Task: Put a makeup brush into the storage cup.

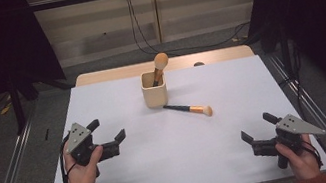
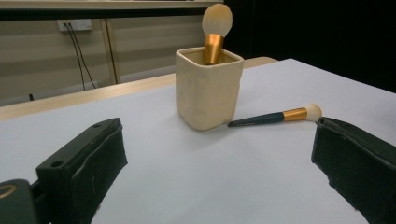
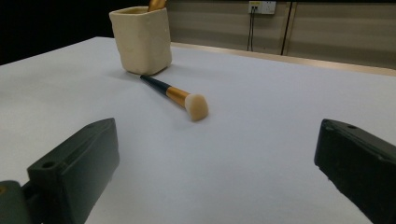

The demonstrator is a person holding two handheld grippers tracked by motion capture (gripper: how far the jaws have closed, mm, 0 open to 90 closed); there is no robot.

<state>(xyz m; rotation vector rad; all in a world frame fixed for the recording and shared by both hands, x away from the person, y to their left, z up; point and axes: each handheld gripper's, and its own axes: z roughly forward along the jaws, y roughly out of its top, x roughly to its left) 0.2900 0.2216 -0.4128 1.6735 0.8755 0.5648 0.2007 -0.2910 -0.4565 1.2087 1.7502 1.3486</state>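
A cream square cup [image 1: 154, 89] [image 2: 208, 88] [image 3: 141, 40] stands at the table's middle back, with one makeup brush [image 1: 159, 66] [image 2: 215, 32] upright in it, head up. A second brush [image 1: 189, 109] [image 2: 278, 116] [image 3: 177, 98], dark handle, gold ferrule and pale head, lies flat on the table just right of the cup. My left gripper [image 1: 106, 131] [image 2: 219, 168] is held at the front left, open and holding nothing. At the front right my right gripper [image 1: 258, 128] [image 3: 219, 168] is open too, nothing between its jaws. Both are well apart from the brushes.
The white table top [image 1: 180, 144] has a wooden strip along its far edge [image 1: 112, 74]. Metal rails [image 1: 12, 169] run along both sides of the table. Cables [image 1: 140, 29] hang down the back wall. Dark curtains stand left and right.
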